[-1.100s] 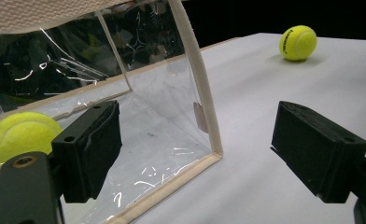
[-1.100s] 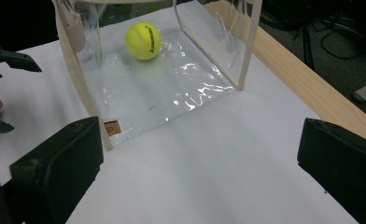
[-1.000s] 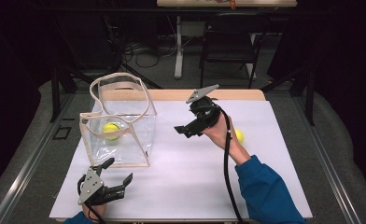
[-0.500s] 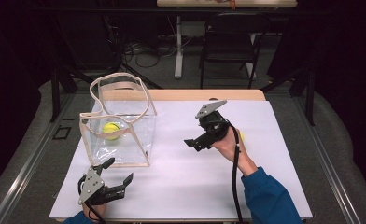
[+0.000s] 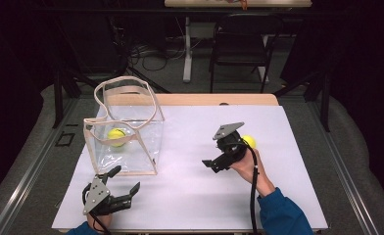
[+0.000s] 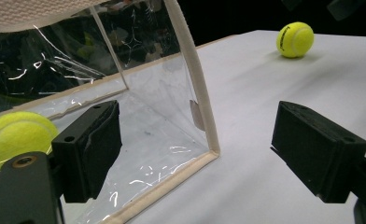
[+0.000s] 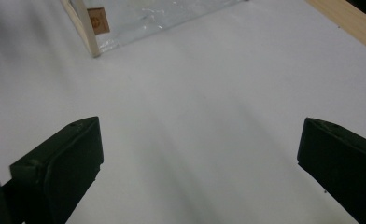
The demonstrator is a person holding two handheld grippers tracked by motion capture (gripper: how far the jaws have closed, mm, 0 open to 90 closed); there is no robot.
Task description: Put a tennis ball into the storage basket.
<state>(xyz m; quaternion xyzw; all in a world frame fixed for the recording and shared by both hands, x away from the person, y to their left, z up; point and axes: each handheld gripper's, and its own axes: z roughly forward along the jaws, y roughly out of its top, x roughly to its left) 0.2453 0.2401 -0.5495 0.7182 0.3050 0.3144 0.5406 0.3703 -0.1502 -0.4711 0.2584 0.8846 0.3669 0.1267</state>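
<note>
**A light, round ball waiting behind our right jaws**

We take the loose tennis ball (image 5: pixel 249 141) as our object: it lies on the white table (image 5: pixel 288 196) just behind the right gripper (image 5: pixel 214 165), on the far side of the hand from the jaw tips, so the jaws point away from it. In the left gripper view the same ball (image 6: pixel 294 39) sits well beyond the jaws, up and to the right of them.

We judge it light, springy and felt-covered, so not slippery, but free to roll at a nudge. We would close on it across its widest middle, from above or level, with both pads meeting it together.

The right gripper's jaws stand wide apart and empty, tilted down toward bare table, with a corner of the clear bag (image 7: pixel 125 18) far ahead of them. The wrist is bent, the forearm in its blue sleeve (image 5: pixel 283 215) angling in from below.

The left gripper (image 5: pixel 124 188) rests low, jaws spread wide with nothing between them, aimed at the clear bag's (image 5: pixel 126 142) near corner. A second tennis ball (image 5: pixel 117 136) lies inside the bag, beyond the left-hand jaw.
</note>
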